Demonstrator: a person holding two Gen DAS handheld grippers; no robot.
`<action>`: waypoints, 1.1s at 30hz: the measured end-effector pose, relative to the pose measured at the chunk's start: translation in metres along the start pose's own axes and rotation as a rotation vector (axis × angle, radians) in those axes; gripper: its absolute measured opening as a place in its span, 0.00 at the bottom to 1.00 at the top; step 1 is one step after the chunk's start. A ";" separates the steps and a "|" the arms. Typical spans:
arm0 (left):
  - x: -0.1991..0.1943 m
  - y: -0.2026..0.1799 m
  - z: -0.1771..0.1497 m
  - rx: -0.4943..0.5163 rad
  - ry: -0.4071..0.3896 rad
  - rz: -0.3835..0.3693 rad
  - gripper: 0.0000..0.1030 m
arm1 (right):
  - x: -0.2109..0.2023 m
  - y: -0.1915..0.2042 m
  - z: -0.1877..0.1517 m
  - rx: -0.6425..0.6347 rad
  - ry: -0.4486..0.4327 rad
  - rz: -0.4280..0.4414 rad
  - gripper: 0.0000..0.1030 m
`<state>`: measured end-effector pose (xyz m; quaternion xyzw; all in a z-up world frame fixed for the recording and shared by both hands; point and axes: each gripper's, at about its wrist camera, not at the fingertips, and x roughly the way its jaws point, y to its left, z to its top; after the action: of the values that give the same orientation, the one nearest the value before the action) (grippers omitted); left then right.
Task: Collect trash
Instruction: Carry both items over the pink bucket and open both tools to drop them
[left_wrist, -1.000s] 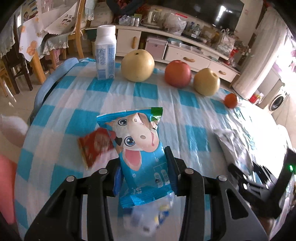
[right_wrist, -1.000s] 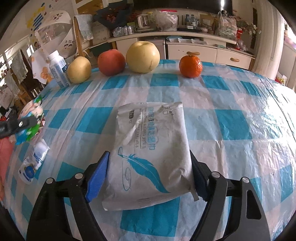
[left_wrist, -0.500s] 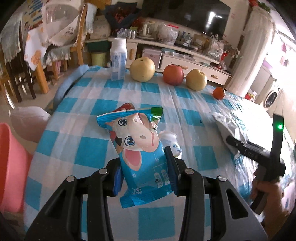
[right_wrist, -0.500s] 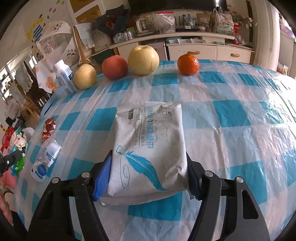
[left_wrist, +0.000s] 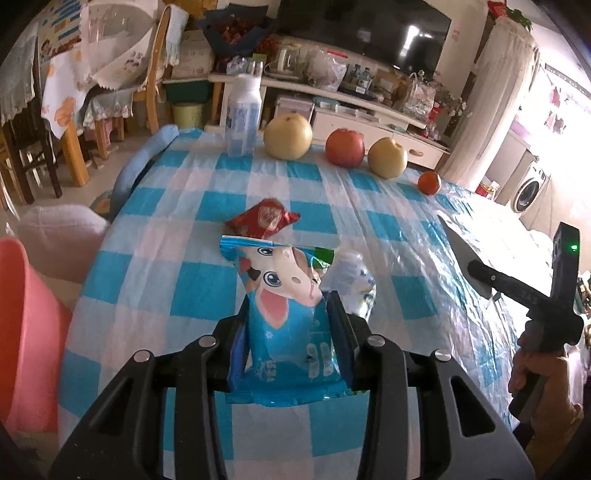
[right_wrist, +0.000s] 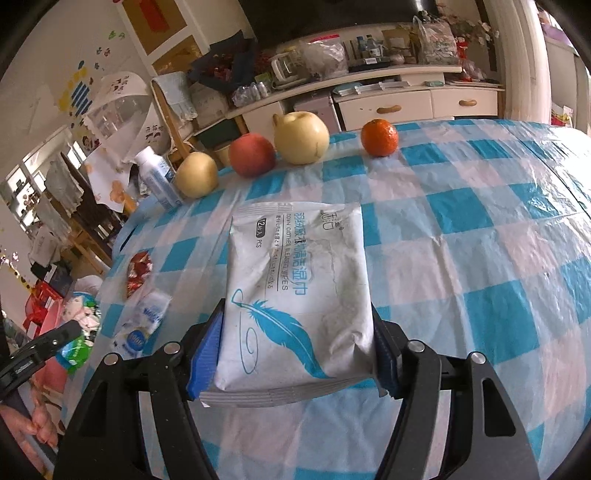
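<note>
Two pieces of trash are held at once, one in each tongs. From the left wrist view, the left tongs (left_wrist: 291, 325) are clenched on a blue plastic snack wrapper printed with a cartoon cow (left_wrist: 286, 314), held above the blue-and-white checked tabletop (left_wrist: 155, 251). Just beyond it lie a crumpled red foil wrapper (left_wrist: 262, 221) and a crushed clear-and-white plastic pouch (left_wrist: 351, 277). Along the far edge stand a white plastic bottle (left_wrist: 242, 118), two yellow pears, a red apple (left_wrist: 344, 147) and a small orange (left_wrist: 429, 182). A pink plastic bin (left_wrist: 26, 332) sits off the tabletop at the left edge. From the right wrist view, the right tongs (right_wrist: 295, 354) grip a flat white wet-wipes packet with a blue feather print (right_wrist: 295, 288) by its two long sides, its far end reaching out over the checked cloth. The red wrapper (right_wrist: 137, 271) and the crushed pouch (right_wrist: 142, 325) lie well to its left.
</note>
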<state>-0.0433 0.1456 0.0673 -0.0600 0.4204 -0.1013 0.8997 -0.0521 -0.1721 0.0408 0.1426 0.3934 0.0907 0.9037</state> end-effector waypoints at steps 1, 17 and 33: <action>0.002 0.001 -0.002 0.002 0.011 -0.002 0.39 | -0.003 0.005 -0.002 -0.008 -0.002 0.002 0.67; 0.030 0.004 -0.031 0.097 0.120 0.103 0.63 | -0.031 0.074 -0.023 -0.141 -0.019 0.041 0.67; 0.010 0.011 -0.029 0.081 0.067 0.074 0.38 | -0.035 0.126 -0.044 -0.196 0.015 0.096 0.67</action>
<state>-0.0579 0.1532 0.0388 -0.0047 0.4476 -0.0868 0.8900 -0.1151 -0.0545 0.0775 0.0715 0.3819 0.1729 0.9051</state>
